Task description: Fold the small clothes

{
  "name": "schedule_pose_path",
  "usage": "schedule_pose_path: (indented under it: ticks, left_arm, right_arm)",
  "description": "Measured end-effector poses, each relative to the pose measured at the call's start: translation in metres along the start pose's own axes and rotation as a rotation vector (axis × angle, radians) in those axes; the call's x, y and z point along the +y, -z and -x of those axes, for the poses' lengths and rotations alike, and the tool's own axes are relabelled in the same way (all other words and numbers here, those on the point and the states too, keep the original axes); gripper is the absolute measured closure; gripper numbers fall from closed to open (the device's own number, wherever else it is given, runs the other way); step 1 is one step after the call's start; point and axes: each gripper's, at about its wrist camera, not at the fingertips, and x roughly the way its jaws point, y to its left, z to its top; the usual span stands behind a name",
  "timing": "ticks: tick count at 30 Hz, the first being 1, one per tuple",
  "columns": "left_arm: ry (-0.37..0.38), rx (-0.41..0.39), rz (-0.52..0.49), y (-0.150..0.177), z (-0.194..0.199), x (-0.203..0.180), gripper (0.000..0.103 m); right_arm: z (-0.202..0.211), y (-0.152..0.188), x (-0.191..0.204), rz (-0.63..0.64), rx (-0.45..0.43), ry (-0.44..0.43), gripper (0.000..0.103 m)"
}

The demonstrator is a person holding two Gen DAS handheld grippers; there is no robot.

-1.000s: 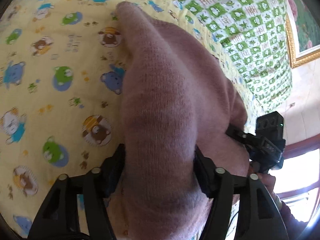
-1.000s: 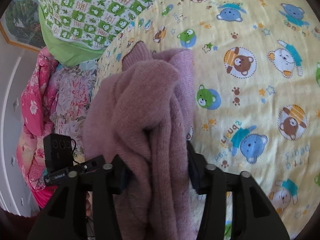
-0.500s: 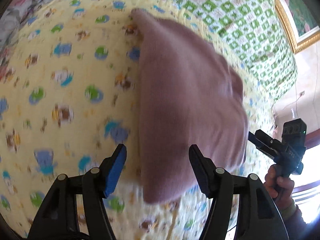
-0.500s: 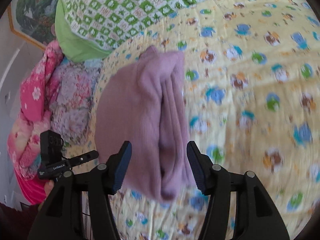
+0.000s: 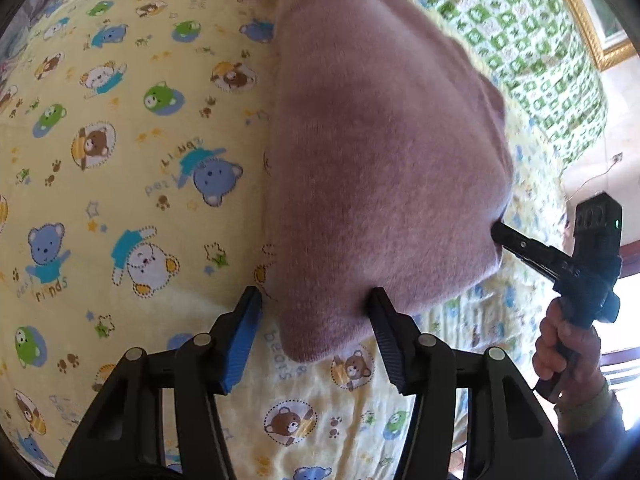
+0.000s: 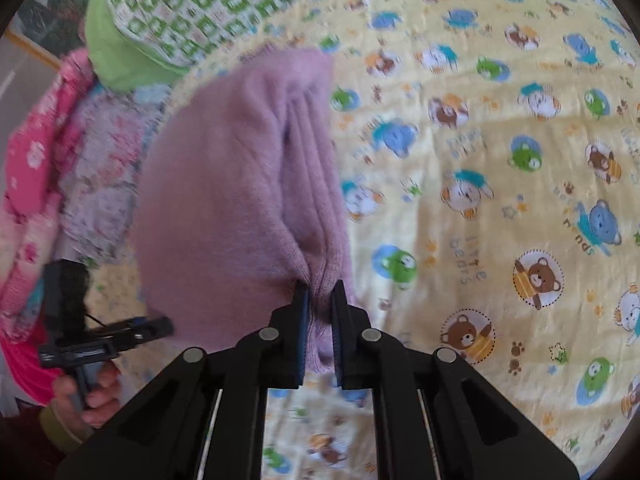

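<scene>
A folded pink knit sweater lies on a yellow bear-print blanket. My left gripper is open, its fingers either side of the sweater's near corner. In the right wrist view the sweater shows its stacked folded edges, and my right gripper is shut on its near edge. The right gripper also shows in the left wrist view, its tip at the sweater's right edge. The left gripper shows at the left in the right wrist view.
A green-and-white checked quilt lies at the far end of the bed. A pink floral bedding pile sits to the left in the right wrist view. A gold picture frame hangs on the wall.
Half a second ago both grippers were open and drawn back from the sweater. Both have moved in again; the right gripper has shut on the sweater's edge, the left stays open around its corner.
</scene>
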Motion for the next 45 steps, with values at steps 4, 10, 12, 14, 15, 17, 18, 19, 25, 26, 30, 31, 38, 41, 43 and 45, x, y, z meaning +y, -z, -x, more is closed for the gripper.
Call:
schedule_pose_path:
  ticks: [4,10,12,14,15,17,18,19,25,26,30,31,38,41,43,45]
  left_arm:
    - [-0.017,-0.005,-0.008,0.002,0.004,-0.006,0.049]
    - [-0.025,-0.094,-0.01,0.0,0.041,-0.017,0.049]
    - [-0.015,-0.134,-0.005,-0.008,0.055,-0.018,0.049]
    - [-0.002,-0.182,-0.014,-0.022,0.071,-0.023,0.049]
    - [0.008,-0.203,-0.031,-0.033,0.076,-0.03,0.049]
    - [0.003,-0.232,-0.062,-0.049,0.08,-0.041,0.049]
    - [-0.021,-0.264,-0.092,-0.061,0.082,-0.049,0.049]
    - [-0.04,-0.285,-0.11,-0.072,0.081,-0.054,0.049]
    - [-0.131,-0.204,-0.07,-0.132,0.029,-0.045,0.049]
    - [-0.15,-0.187,-0.062,-0.135,0.021,-0.041,0.049]
    - [-0.171,-0.157,-0.053,-0.143,-0.001,-0.026,0.043]
    - [-0.169,-0.156,-0.054,-0.145,-0.001,-0.025,0.043]
    - [-0.159,-0.188,-0.056,-0.126,0.024,-0.027,0.043]
    - [-0.145,-0.19,-0.041,-0.102,0.035,-0.023,0.041]
    - [-0.127,-0.191,-0.032,-0.081,0.042,-0.018,0.039]
    - [-0.112,-0.184,-0.035,-0.061,0.046,-0.018,0.039]
  right_arm:
    - [0.004,-0.001,0.001,-0.025,-0.018,-0.007,0.086]
    - [0.038,-0.001,0.01,-0.011,-0.106,0.015,0.074]
    - [0.051,-0.007,0.023,0.033,-0.17,0.013,0.074]
    - [0.054,-0.019,0.044,0.095,-0.206,-0.015,0.074]
    - [0.051,-0.025,0.053,0.116,-0.206,-0.021,0.074]
    - [0.038,-0.04,0.071,0.153,-0.199,-0.028,0.074]
    - [0.031,-0.049,0.076,0.168,-0.195,-0.03,0.074]
    - [0.02,-0.061,0.08,0.179,-0.191,-0.025,0.074]
    - [-0.035,-0.097,0.063,0.13,-0.085,0.059,0.074]
    - [-0.047,-0.1,0.055,0.115,-0.061,0.068,0.074]
    - [-0.056,-0.107,0.039,0.072,-0.079,0.011,0.074]
    - [-0.054,-0.107,0.039,0.067,-0.082,0.0,0.074]
    - [-0.015,-0.087,0.052,0.086,-0.135,-0.028,0.067]
    - [0.005,-0.067,0.06,0.121,-0.165,-0.024,0.06]
    - [0.013,-0.05,0.065,0.154,-0.164,-0.016,0.06]
    - [0.018,-0.033,0.068,0.18,-0.166,0.006,0.059]
